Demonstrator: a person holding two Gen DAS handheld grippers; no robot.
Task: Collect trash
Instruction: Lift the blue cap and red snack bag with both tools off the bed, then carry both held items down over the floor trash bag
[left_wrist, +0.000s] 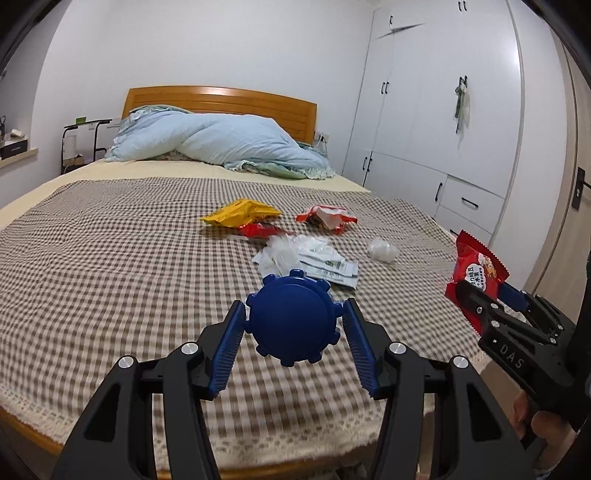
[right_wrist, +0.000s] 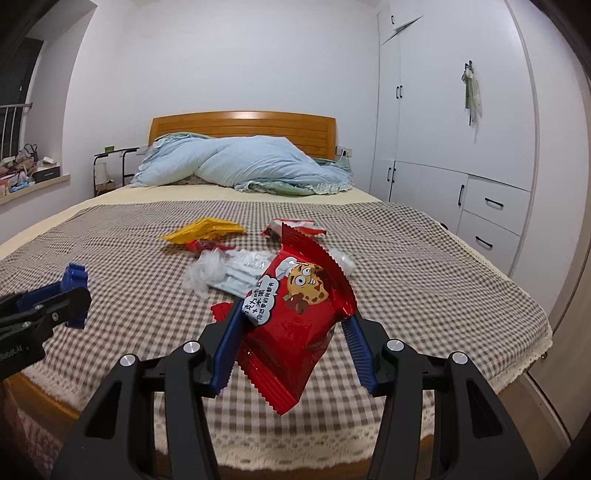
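Red snack wrapper (right_wrist: 295, 325) pinched in right gripper (right_wrist: 291, 332), held above near edge of bed (right_wrist: 443, 295). Blue lid (left_wrist: 291, 317) clamped in left gripper (left_wrist: 293, 328). Far on bed: yellow wrapper (left_wrist: 240, 214), white plastic pile (left_wrist: 303, 258).

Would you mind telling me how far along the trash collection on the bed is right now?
No bin shows, so nothing looks binned yet. In hand: the right gripper holds a red cookie wrapper, and the left gripper holds a blue lid. Left on the bed: a yellow packet, an orange-white wrapper, white wrappers and a crumpled plastic ball.
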